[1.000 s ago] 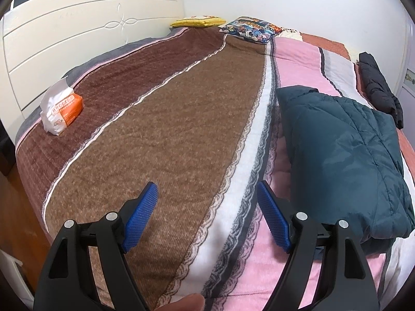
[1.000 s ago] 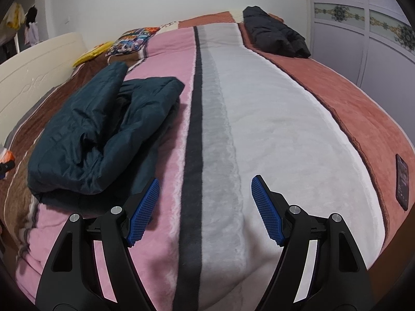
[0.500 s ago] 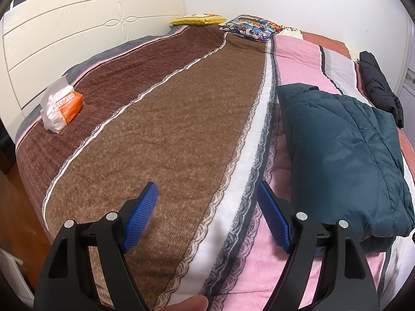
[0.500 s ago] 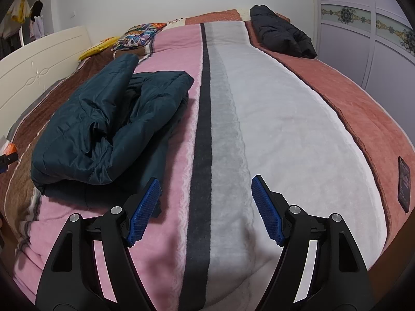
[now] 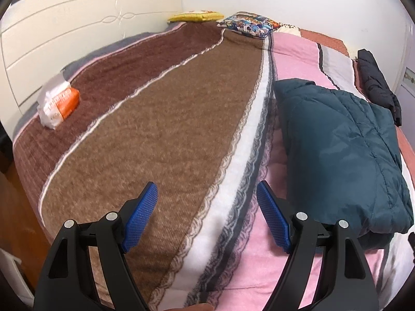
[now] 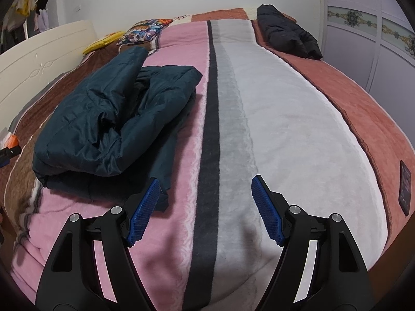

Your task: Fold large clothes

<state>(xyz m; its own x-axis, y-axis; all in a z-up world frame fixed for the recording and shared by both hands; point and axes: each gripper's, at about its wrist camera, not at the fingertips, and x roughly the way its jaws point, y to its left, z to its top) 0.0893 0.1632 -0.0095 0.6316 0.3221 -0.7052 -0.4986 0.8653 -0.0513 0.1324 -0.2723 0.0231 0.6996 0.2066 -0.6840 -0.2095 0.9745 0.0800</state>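
With both the left claw (image 5: 206, 216) and right claw (image 6: 205, 210) spread and empty above the bed (image 6: 285, 119), the half-folded teal jacket (image 6: 111, 121) lying on the pink stripe probably wants squaring: pinch its loose near hem and draw it flat

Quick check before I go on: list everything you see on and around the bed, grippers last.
teal jacket: 1, dark teal, bundled on pink stripe
black jacket: 1, black, far end near wardrobe
striped blanket: 1, brown, pink, grey, white, rust, covers bed
patterned pillow: 1, multicolour, far end
yellow cushion: 1, yellow, beside pillow
tissue pack: 1, white-orange, by headboard
headboard: 1, cream
phone: 1, dark, rust stripe
wardrobe: 1, pale
left gripper: open, empty
right gripper: open, empty
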